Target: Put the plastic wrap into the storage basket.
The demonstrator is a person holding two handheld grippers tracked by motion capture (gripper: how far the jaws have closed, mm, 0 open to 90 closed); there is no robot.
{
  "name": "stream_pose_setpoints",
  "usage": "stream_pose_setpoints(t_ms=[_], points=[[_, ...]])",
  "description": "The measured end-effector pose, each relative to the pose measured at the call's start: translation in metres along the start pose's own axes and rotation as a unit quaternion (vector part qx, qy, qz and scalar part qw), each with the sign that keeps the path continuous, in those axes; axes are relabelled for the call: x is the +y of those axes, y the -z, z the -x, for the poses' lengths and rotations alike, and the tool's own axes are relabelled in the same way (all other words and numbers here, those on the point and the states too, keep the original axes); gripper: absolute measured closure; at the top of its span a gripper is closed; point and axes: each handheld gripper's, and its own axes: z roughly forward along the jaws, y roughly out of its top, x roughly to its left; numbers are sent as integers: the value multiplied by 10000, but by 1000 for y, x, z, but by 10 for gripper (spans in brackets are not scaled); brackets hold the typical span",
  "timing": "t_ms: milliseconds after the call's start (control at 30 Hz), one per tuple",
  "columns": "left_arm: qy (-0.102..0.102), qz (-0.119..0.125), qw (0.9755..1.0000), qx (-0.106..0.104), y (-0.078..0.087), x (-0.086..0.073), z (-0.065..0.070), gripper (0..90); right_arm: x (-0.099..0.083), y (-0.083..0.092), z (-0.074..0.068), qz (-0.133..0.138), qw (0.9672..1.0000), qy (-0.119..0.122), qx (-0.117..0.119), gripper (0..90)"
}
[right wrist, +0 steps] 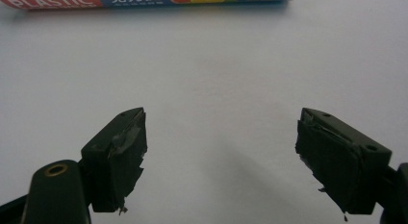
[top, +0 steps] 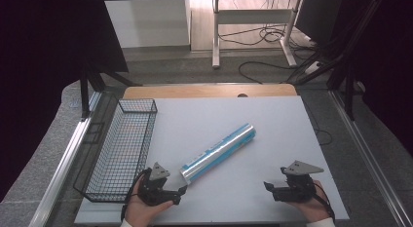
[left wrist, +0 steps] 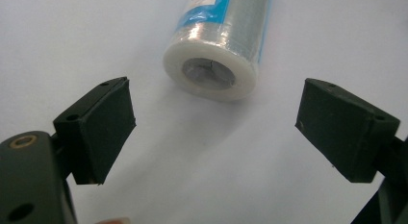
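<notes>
One roll (top: pixel 219 152) (plastic wrap), one basket (top: pixel 122 148).

High view: above my near side, looking forward and down over the white table (top: pixel 272 120). My left gripper camera sits low, close on the near end of the roll (left wrist: pixel 211 65). Right gripper camera faces left, sharing that roll's side.

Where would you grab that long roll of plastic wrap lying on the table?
Probably at the near end of the roll, across its round body. It lies flat and slanted, that end just ahead of the open left tool, whose jaws already stand wider than the roll.
</notes>
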Motion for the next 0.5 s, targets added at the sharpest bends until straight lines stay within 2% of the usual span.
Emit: stream_pose_setpoints(t_ms=[100, 200, 333, 500], points=[[25, 8, 10000, 12, 1, 1, 0, 135, -2, 1, 0, -26, 10000, 64, 40, 193], [-84, -42, 10000, -21, 2, 3, 2, 142, -3, 3, 0, -8, 10000, 89, 20, 201], [-133, -79, 9999, -16, 3, 5, 2, 153, -3, 7, 3, 63, 10000, 32, 55, 212], [-250, -166, 9995, -48, 0, 2, 8, 151, -2, 9, 5, 120, 9999, 15, -28, 227]])
